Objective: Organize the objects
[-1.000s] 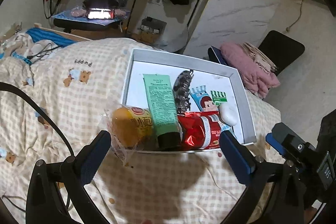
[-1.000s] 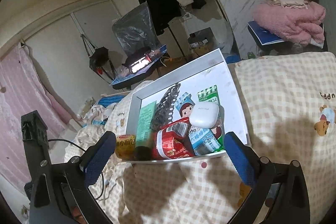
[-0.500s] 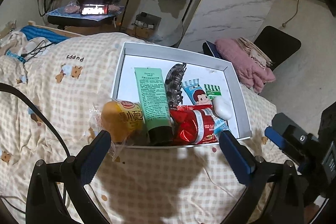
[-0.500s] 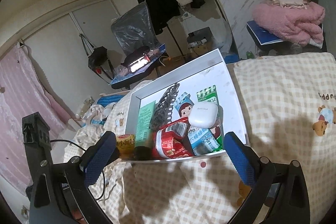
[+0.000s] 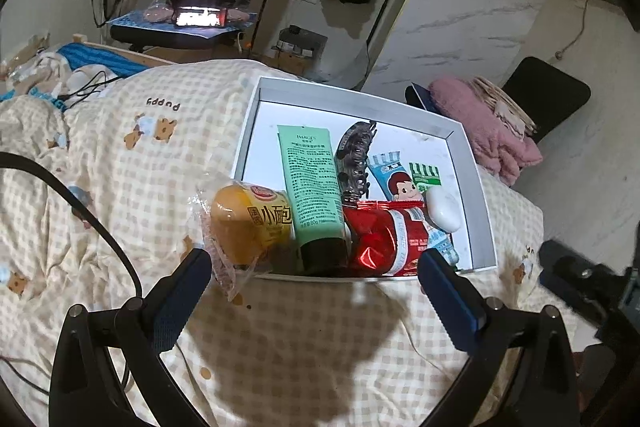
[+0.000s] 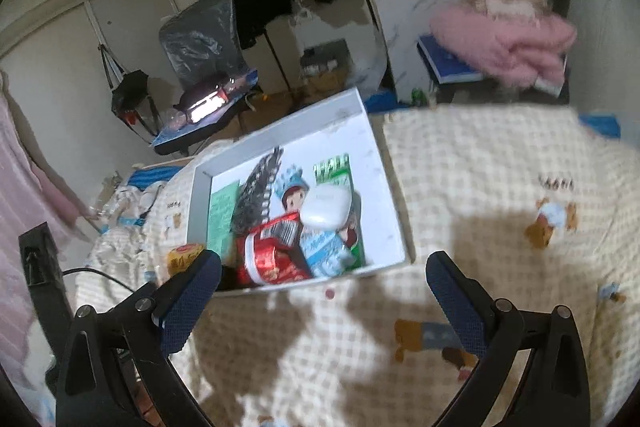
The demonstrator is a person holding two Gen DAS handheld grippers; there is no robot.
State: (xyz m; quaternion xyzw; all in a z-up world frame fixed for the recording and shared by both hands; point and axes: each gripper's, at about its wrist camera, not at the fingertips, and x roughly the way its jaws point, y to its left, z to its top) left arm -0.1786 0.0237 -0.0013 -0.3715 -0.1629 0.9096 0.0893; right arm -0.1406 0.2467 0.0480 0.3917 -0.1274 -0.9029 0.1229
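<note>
On the checked blanket (image 5: 120, 163) a shallow white box (image 5: 478, 187) is placed, and most of the objects are already gathered inside it. From the left side, a yellow snack packet (image 5: 250, 223) is seen hanging over the near left corner of the box, half on the rim and half outside; this one is judged as not properly put in yet. Just beside it a green tube (image 5: 312, 179) is laid flat, with its dark cap toward the near wall. Next a dark hair clip (image 5: 354, 155) is found, then a red wrapper (image 5: 384, 239) on top of a blue candy packet (image 5: 394, 179), and a small white case (image 5: 442, 209) at the right.

The left gripper (image 5: 314, 277) is held spread wide before the near wall of the box, with nothing between its fingers. The right gripper (image 6: 322, 279) is likewise opened wide and empty, near the same wall.

The task is considered almost finished: only the yellow packet appears to need to be pushed fully inside.
</note>
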